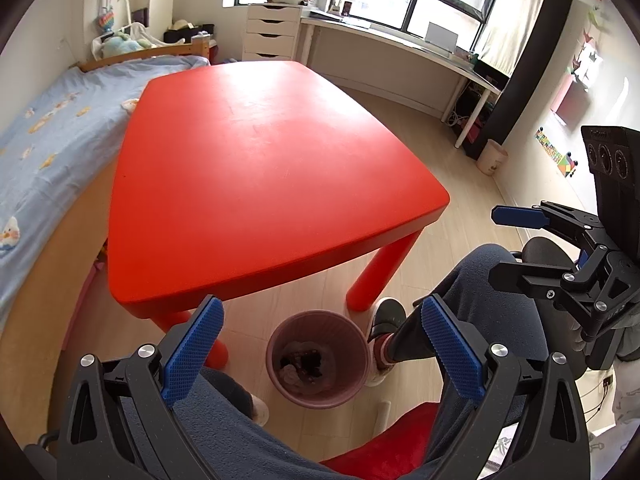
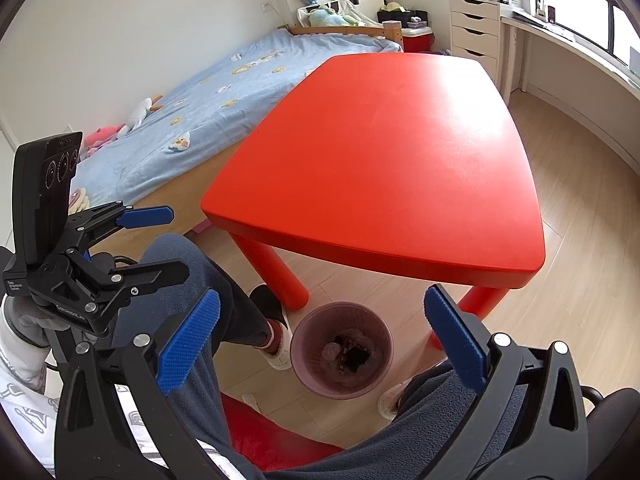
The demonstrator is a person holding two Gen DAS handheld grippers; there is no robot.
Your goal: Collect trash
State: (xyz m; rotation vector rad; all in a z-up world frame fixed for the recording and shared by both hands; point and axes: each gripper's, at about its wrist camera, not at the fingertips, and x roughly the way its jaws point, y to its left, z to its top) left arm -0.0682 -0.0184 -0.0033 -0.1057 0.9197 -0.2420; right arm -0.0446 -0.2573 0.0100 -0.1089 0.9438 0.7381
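We hold both tools over our lap, jaws spread wide and gripping nothing: the left gripper (image 1: 320,354) and the right gripper (image 2: 322,346) each frame the pink waste bin (image 1: 318,360) on the floor between our feet, just in front of the red table (image 1: 272,168). The trash itself (image 2: 350,354), crumpled pale scraps and dark bits, lies at the bottom of the bin; what each piece is we cannot tell. Beyond the bin the tabletop shows bare in both views, and no loose litter is visible on the wooden floor (image 1: 460,152) around it. By our reading, the collecting looks finished or close to it. To close the step well, we would sweep both cameras slowly over the floor beside the table legs and along the bed (image 2: 224,92) before calling it done, keeping the jaws apart and ready. Farther off stand the white drawers (image 1: 272,32) and the window desk (image 1: 400,48).
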